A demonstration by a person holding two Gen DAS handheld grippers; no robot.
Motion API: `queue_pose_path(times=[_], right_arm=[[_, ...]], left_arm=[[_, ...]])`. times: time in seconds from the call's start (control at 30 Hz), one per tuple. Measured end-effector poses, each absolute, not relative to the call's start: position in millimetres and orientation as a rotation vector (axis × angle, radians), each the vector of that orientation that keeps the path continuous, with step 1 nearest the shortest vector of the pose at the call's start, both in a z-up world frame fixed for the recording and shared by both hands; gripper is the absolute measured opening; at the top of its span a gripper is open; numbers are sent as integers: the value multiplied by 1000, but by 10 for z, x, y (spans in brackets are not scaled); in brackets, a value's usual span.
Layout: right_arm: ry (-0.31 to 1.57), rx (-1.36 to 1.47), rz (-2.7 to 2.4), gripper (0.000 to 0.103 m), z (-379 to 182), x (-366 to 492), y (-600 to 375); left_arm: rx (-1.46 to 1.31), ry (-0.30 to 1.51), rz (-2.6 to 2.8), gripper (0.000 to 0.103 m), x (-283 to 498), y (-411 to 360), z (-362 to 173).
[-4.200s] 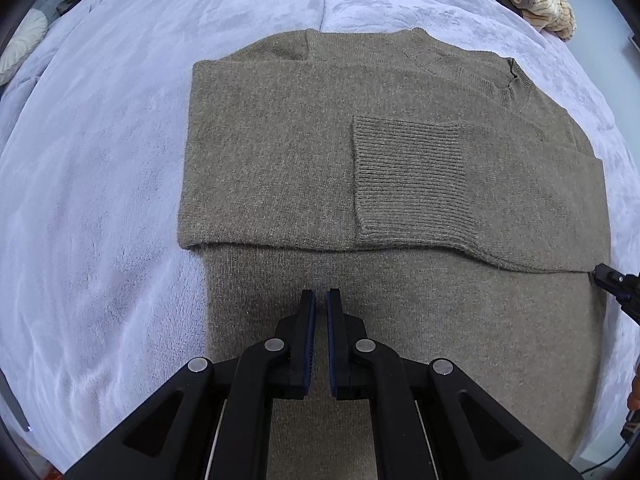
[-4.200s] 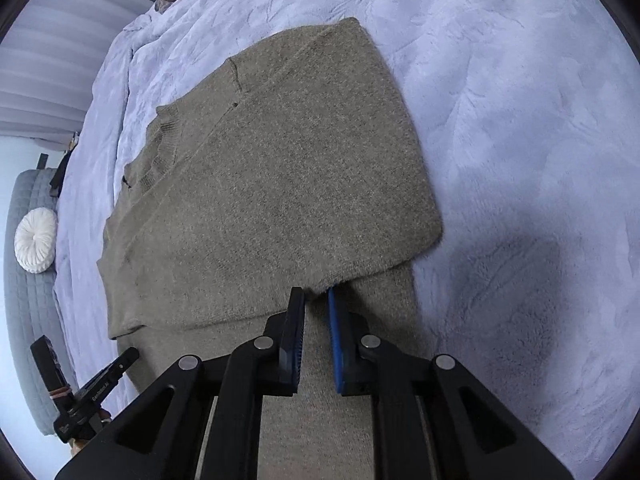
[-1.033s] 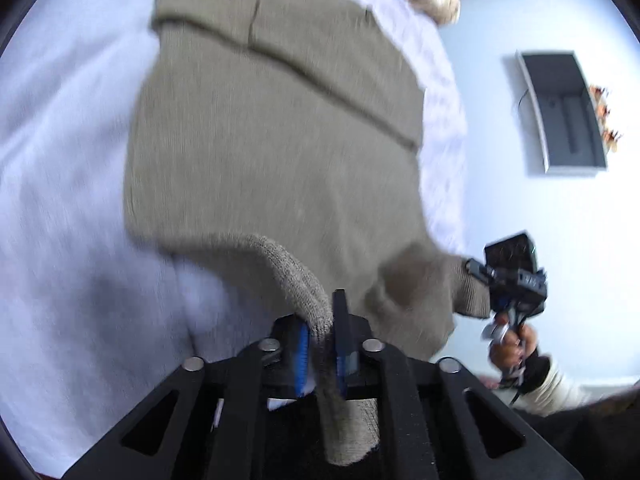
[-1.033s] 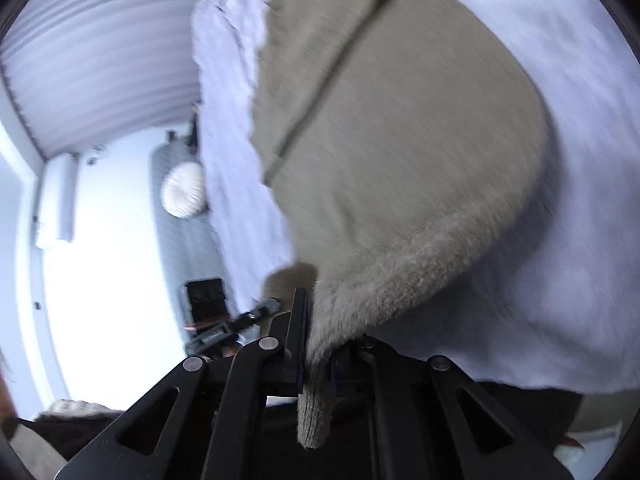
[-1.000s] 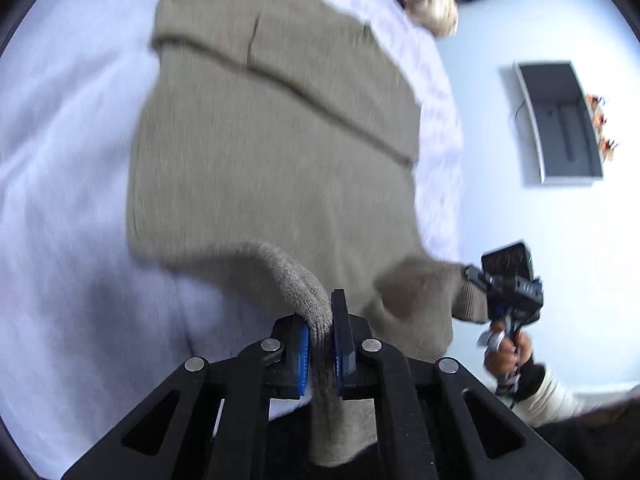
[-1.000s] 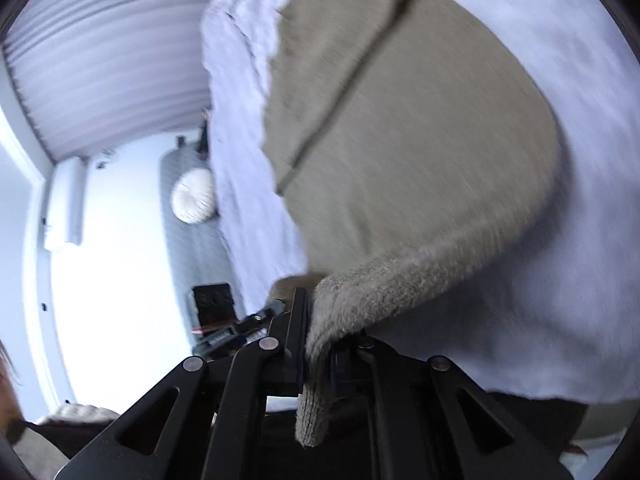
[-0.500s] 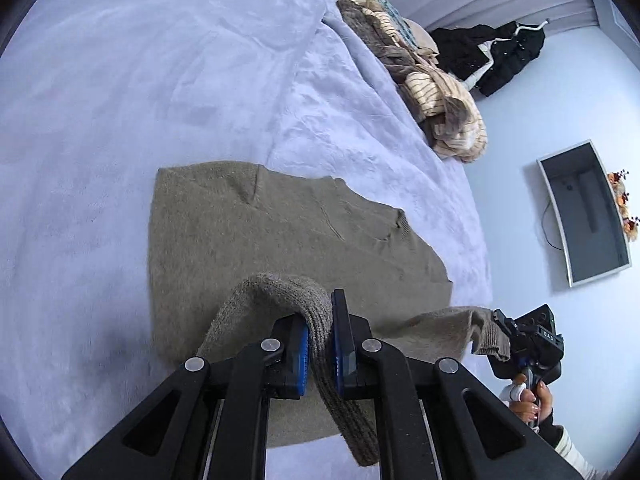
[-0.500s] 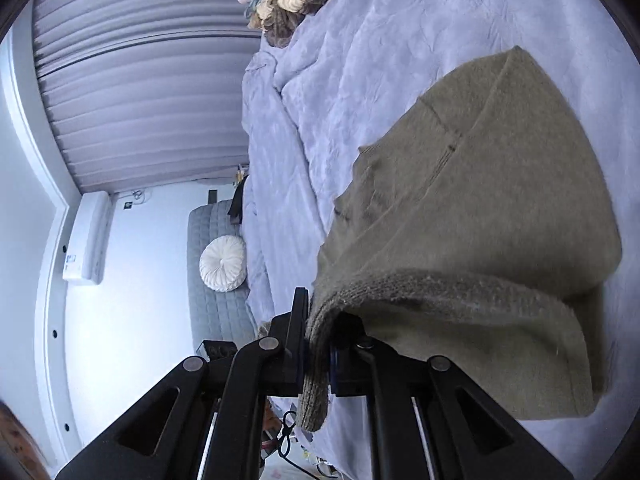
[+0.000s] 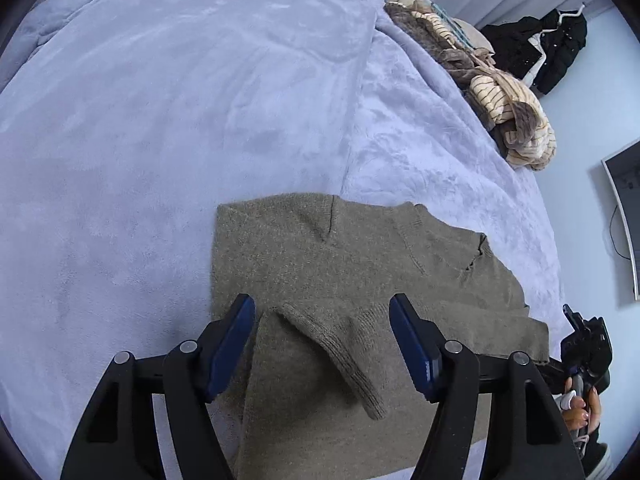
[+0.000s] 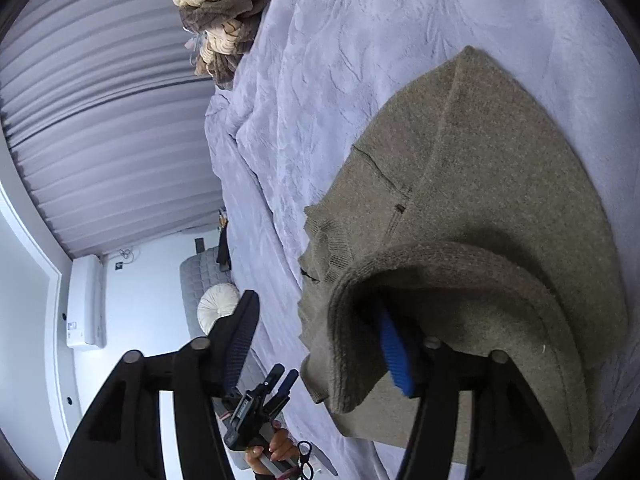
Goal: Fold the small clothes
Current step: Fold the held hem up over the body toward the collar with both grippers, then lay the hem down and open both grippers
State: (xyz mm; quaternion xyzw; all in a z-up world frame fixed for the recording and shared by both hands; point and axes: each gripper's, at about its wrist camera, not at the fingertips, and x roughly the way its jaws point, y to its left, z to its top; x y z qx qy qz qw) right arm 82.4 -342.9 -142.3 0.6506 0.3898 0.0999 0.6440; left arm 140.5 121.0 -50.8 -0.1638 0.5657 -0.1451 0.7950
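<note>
An olive-brown knitted sweater (image 9: 360,248) lies on the lavender blanket (image 9: 160,100), its lower half folded up over the chest. My left gripper (image 9: 322,344) is opening. The ribbed hem (image 9: 340,352) lies loose between its fingers, and neither blue pad presses it. In the right wrist view my right gripper (image 10: 316,348) is opening too. There the sweater (image 10: 500,184) has its hem draped over the right finger, with only that finger's blue pad showing under the fold; the left finger is bare. The right gripper (image 9: 584,340) also shows at the left wrist view's right edge.
A pile of striped and brown clothes (image 9: 500,92) sits at the bed's far edge, with a black jacket (image 9: 552,48) behind it. A screen (image 9: 624,216) hangs on the wall. Grey curtains (image 10: 100,100) and a round white cushion (image 10: 216,308) lie beyond the bed.
Both grippers carried the hem across the sweater and down onto its upper part. Both then opened, and the hem dropped out of their grip.
</note>
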Motion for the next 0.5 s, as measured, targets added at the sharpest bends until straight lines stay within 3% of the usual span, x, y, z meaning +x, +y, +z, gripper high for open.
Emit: queue_pose_path(times=[0.2,0.27,0.33,0.4,0.5], right_arm=[[803,1517,283,62,-1223,540,-3474],[769,1533,237,52,-1238,344,-3487],[780,1532,173,30,-1323,177,-3517],[931,1402,108,22,-1394,165,-3465],[1089,1223,124,21,-1459,389,-3274]], left_arm=[[-358,1308,-463,70,1141,1274,-578],[-335,1344,-482,70,1044,1261,-672],[-319,1391,-526,70,962,1212,-791],[-313,1431,-599,70,930,1069,-874],[-281,1440,-685,70,960,759,-894]])
